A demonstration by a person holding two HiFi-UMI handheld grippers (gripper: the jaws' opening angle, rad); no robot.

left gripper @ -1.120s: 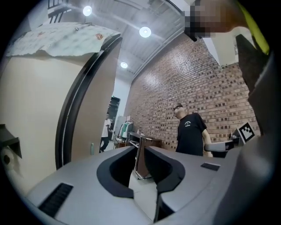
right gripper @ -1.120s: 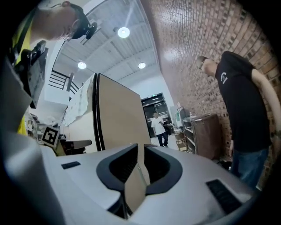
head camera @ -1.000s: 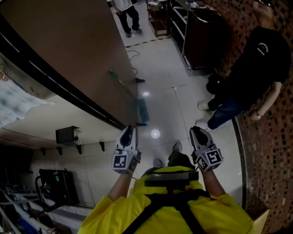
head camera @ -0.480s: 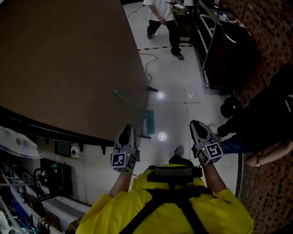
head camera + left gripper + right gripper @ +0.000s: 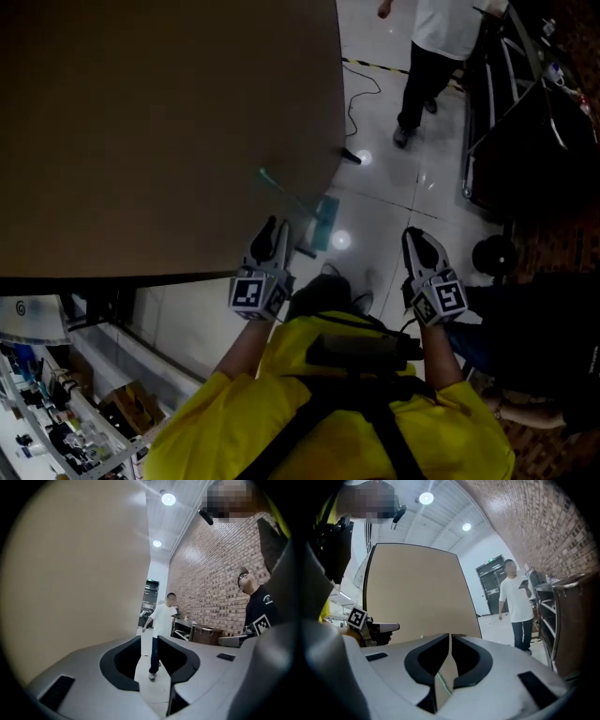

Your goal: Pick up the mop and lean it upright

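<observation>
The mop leans against the big brown panel [image 5: 159, 122]. Its green handle [image 5: 281, 192] slants up to the left and its teal head [image 5: 324, 223] rests on the glossy floor. My left gripper [image 5: 270, 234] is held at chest height just short of the mop head; in the left gripper view its jaws [image 5: 149, 639] are opening with nothing between them. My right gripper [image 5: 419, 242] hovers to the right, away from the mop. It is shut [image 5: 450, 637] and empty, and a bit of the green handle [image 5: 443, 682] shows through the slot below the tips.
A person in a white shirt [image 5: 441, 56] walks on the floor beyond the mop, near a cable [image 5: 361, 89]. Dark shelving [image 5: 525, 112] lines the right side, a person in black [image 5: 544, 328] stands close at my right. A brick wall [image 5: 211, 573] runs along that side.
The head view has swung, so the brown panel fills more of it. The person in white has come closer. Both grippers stay in front of my chest, the mop still leaning.
</observation>
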